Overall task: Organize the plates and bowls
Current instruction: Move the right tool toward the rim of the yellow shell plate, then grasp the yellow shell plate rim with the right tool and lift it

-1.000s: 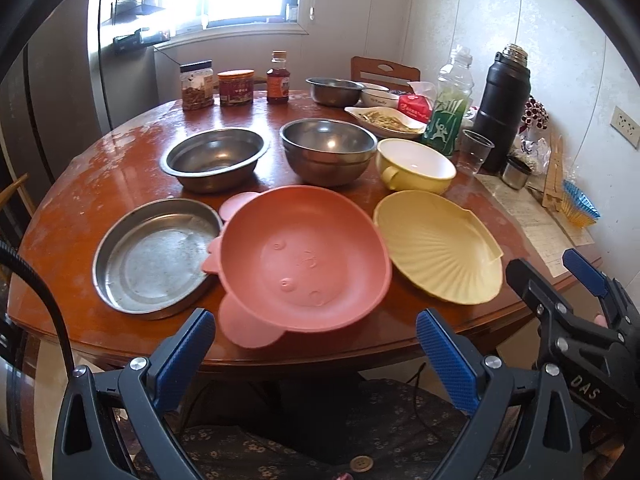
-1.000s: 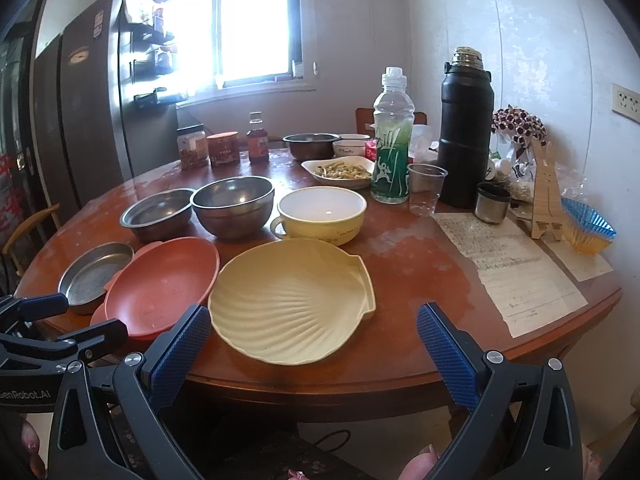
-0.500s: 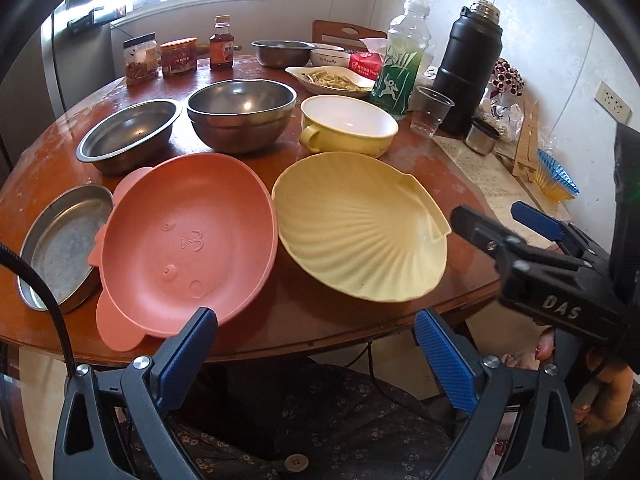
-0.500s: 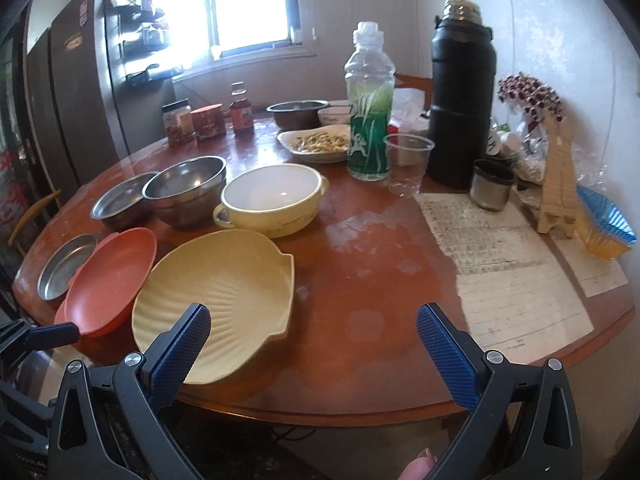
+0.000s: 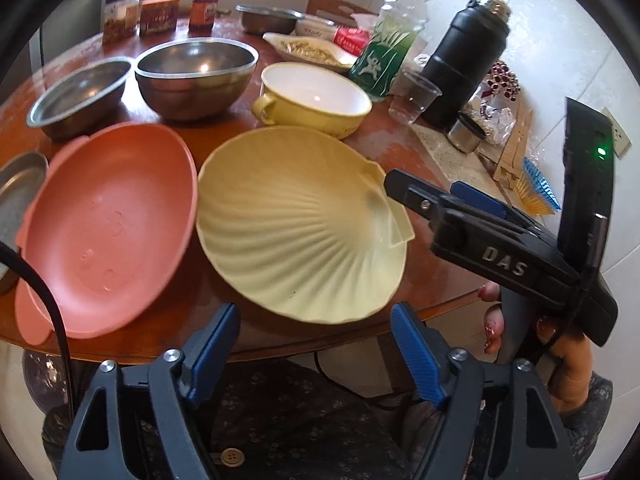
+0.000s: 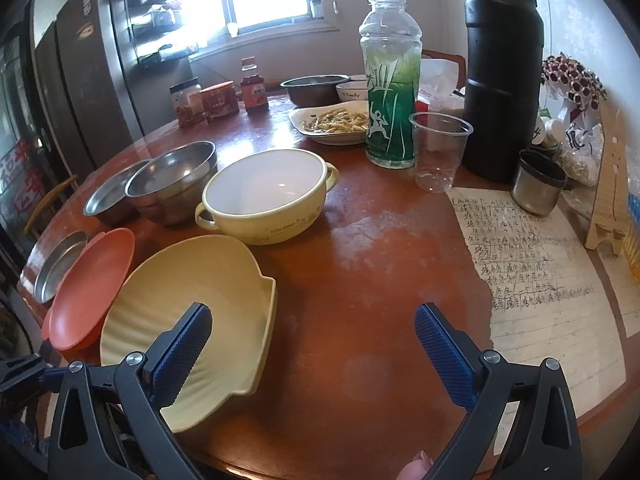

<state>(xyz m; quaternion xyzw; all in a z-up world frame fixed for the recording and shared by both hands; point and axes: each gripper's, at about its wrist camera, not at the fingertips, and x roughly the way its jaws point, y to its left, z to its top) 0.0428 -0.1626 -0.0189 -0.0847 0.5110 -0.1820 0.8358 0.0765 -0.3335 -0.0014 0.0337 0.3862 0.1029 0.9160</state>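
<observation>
A yellow shell-shaped plate (image 5: 296,224) (image 6: 188,304) lies at the round table's near edge, beside a pink plate (image 5: 108,224) (image 6: 90,286). Behind them stand a yellow two-handled bowl (image 5: 316,98) (image 6: 264,196), a deep steel bowl (image 5: 196,72) (image 6: 174,182), a shallow steel bowl (image 5: 80,94) (image 6: 108,196) and a flat steel pan (image 5: 18,188) (image 6: 58,260). My left gripper (image 5: 316,344) is open and empty just in front of the shell plate. My right gripper (image 6: 312,344) is open and empty, its left finger over the shell plate's right rim; it also shows in the left wrist view (image 5: 444,200).
A green bottle (image 6: 390,80), clear plastic cup (image 6: 438,152), black thermos (image 6: 502,72), small steel cup (image 6: 538,186) and written paper sheets (image 6: 532,268) occupy the right side. A food dish (image 6: 336,124), jars (image 6: 216,100) and another steel bowl (image 6: 314,88) stand at the back.
Both grippers have moved forward and rightward toward the yellow shell plate. The right gripper now reaches over its right rim. Nothing on the table has moved.
</observation>
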